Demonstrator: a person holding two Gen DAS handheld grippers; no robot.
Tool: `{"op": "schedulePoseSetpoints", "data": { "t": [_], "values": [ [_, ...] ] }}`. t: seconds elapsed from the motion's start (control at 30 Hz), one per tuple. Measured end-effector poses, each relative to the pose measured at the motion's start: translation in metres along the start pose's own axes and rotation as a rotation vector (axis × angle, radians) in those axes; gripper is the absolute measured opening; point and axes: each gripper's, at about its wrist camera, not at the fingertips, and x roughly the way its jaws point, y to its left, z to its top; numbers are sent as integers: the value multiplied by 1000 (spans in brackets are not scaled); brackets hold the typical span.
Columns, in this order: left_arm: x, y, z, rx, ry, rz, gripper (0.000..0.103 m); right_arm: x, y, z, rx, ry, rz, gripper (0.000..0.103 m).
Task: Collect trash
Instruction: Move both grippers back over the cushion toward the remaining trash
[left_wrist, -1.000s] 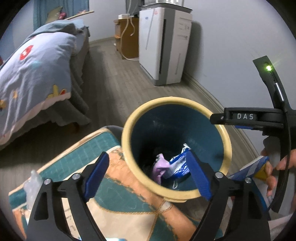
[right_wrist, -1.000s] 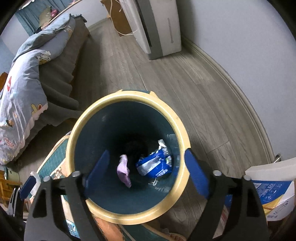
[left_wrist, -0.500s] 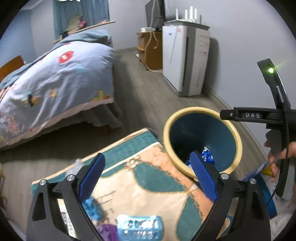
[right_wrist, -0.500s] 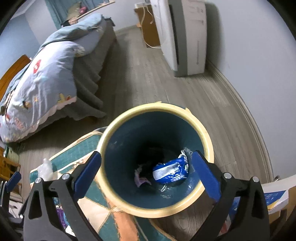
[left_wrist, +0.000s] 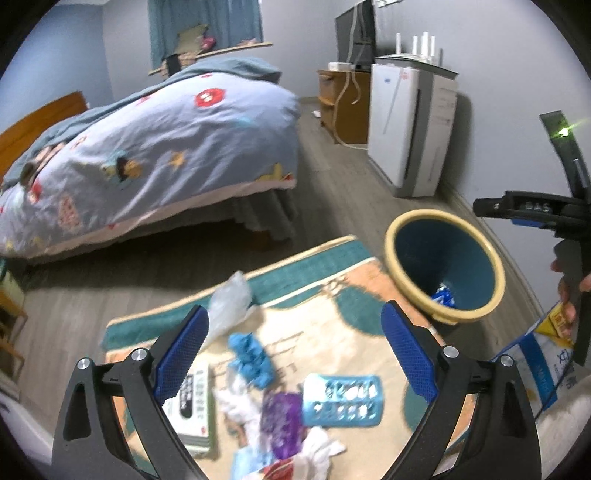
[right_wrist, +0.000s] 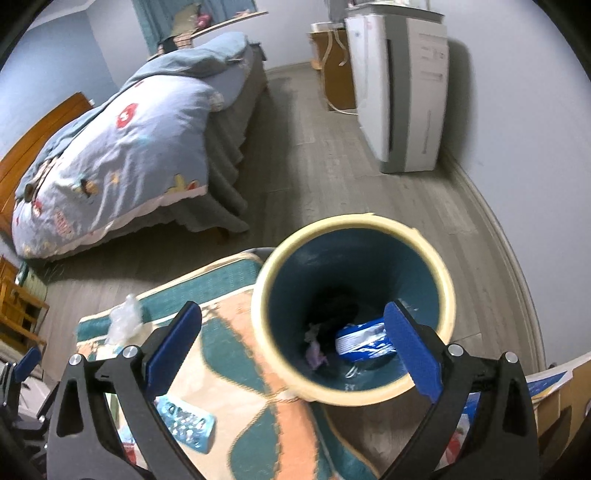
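My left claw (left_wrist: 291, 347) hangs with its blue pads wide apart and nothing between them, over the litter on the rug (left_wrist: 343, 321): a blue crumpled wrapper (left_wrist: 251, 356) sits nearest the gap, with a blue blister tray (left_wrist: 341, 400), a purple wrapper (left_wrist: 280, 421) and white tissues (left_wrist: 240, 402) closer to me, and a clear plastic bag (left_wrist: 229, 302) farther out by the rug's teal border. My right claw (right_wrist: 291, 350) is also spread and empty, hanging above the yellow-rimmed trash bin (right_wrist: 369, 225), where a blue-and-white packet (right_wrist: 364, 341) and a small purple scrap (right_wrist: 314, 352) already lie at the bottom. The pile is the risk, I think: the pieces overlap, so closing on one may drag a neighbour along or pinch the rug itself and lift it. A black-and-white book (left_wrist: 192, 402) lies touching the tissues under my left finger; it may not be trash, and a careless grab could sweep it up. Thin wrappers and tissue could slip from flat pads on the way across and land on the floor (left_wrist: 332, 192) short of the bin. The bin stands just at the rug's edge, so a tug on the rug or a knock on its rim could tip it. The view is blurred, so my aim may be off. Beyond lie the bed (left_wrist: 147, 147) and a white air purifier (left_wrist: 410, 125).
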Motion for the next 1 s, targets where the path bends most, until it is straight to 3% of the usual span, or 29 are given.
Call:
{"op": "schedulePoseSetpoints", "data": {
  "t": [0.4,0.63,1.0],
  "values": [
    [3,40,-48,-83,67,50,94,7,56,-27,-148,54,20,97],
    [23,55,-75,-120,172,79,94,21,75,-40,-201,121,33,97],
    [25,41,-112,-12,312,8,93,35,107,-49,-254,164,46,97]
  ]
}}
